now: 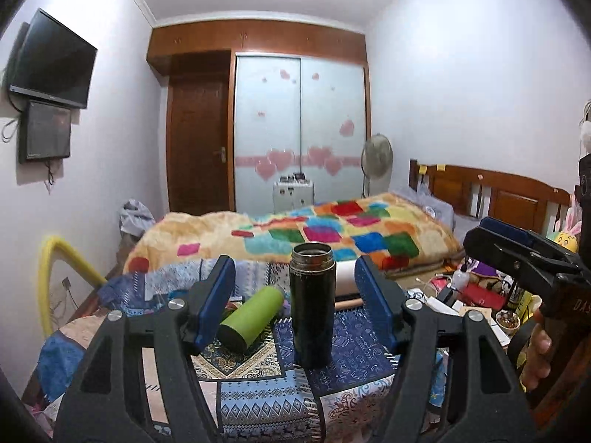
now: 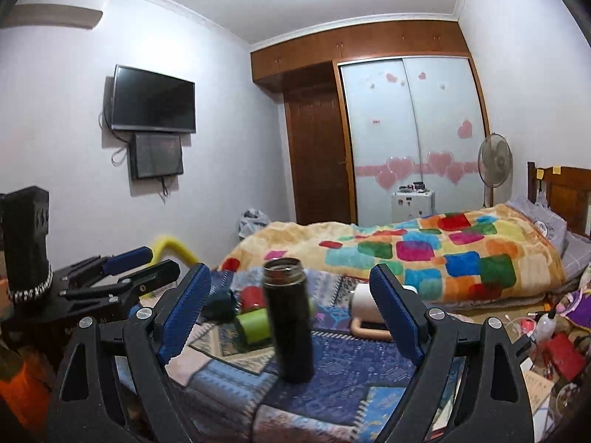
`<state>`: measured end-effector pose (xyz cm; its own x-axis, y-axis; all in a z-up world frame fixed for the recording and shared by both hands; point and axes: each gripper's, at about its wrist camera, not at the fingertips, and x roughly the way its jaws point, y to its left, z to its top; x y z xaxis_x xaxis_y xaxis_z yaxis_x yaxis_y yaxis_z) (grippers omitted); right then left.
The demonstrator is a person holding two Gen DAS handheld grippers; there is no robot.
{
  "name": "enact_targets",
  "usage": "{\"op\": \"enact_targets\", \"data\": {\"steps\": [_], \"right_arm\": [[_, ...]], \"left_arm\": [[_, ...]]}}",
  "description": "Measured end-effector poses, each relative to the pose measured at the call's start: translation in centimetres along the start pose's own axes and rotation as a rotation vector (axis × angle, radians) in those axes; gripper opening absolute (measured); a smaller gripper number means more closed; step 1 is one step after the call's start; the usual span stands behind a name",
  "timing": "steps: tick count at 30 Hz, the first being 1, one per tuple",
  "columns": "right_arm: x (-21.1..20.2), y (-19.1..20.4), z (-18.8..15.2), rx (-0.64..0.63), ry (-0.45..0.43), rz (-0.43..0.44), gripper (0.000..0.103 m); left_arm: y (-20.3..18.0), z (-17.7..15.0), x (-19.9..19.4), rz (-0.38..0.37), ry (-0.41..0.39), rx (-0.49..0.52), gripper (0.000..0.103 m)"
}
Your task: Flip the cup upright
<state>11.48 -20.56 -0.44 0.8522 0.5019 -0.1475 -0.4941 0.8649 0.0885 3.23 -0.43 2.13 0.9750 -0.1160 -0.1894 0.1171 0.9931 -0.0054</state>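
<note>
A tall black flask cup [image 1: 311,304] stands upright with its open mouth up on the patterned cloth [image 1: 351,354]; it also shows in the right wrist view [image 2: 290,317]. My left gripper [image 1: 295,306] is open, its blue pads either side of the cup and not touching it. My right gripper [image 2: 291,310] is open too, pads apart from the cup. A green cup [image 1: 252,317] lies on its side just left of the black one, also in the right wrist view [image 2: 254,325]. A white mug [image 2: 364,304] lies on its side behind.
The right gripper [image 1: 524,254] shows at the right edge of the left wrist view; the left gripper [image 2: 122,269] shows at the left of the right wrist view. A bed with a colourful blanket [image 1: 332,232] lies behind. Clutter [image 2: 554,339] sits to the right.
</note>
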Motion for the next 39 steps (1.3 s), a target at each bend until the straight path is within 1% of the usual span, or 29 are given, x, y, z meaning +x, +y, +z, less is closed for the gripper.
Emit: {"op": "enact_targets", "data": {"steps": [2, 3, 4, 5, 6, 8, 10, 13, 21, 39], "right_arm": [[-0.7, 0.8, -0.1, -0.006, -0.016, -0.015, 0.087], [-0.9, 1.2, -0.2, -0.01, -0.023, -0.021, 0.09], [-1.1, 1.4, -0.3, -0.012, -0.028, -0.025, 0.093], [-1.3, 1.6, -0.4, -0.013, -0.037, -0.035, 0.098], [-1.5, 1.9, -0.5, -0.016, -0.047, -0.046, 0.101], [-1.9, 2.1, -0.5, -0.023, -0.057, -0.066, 0.101], [-2.1, 2.4, -0.7, -0.03, -0.063, -0.08, 0.103], [-2.4, 2.7, -0.8, -0.035, -0.068, -0.093, 0.103], [-3.0, 2.7, -1.3, -0.032, -0.071, -0.106, 0.103], [-3.7, 3.1, -1.3, -0.037, -0.073, -0.106, 0.103]], "left_arm": [[-0.2, 0.0, -0.7, 0.008, -0.018, 0.001, 0.072], [-0.1, -0.1, -1.2, 0.01, -0.029, -0.002, 0.075], [-0.1, -0.2, -1.6, 0.012, -0.039, -0.007, 0.08], [0.0, -0.2, -2.0, 0.013, -0.046, -0.009, 0.083], [0.0, -0.3, -2.3, 0.019, -0.057, -0.011, 0.086], [-0.1, -0.5, -3.0, 0.035, -0.073, -0.007, 0.088], [0.0, -0.5, -3.2, 0.044, -0.078, -0.01, 0.096], [0.1, -0.5, -3.5, 0.058, -0.092, -0.017, 0.102], [0.2, -0.9, -4.3, 0.098, -0.097, -0.017, 0.103], [0.0, -1.1, -4.6, 0.108, -0.093, -0.016, 0.103]]}}
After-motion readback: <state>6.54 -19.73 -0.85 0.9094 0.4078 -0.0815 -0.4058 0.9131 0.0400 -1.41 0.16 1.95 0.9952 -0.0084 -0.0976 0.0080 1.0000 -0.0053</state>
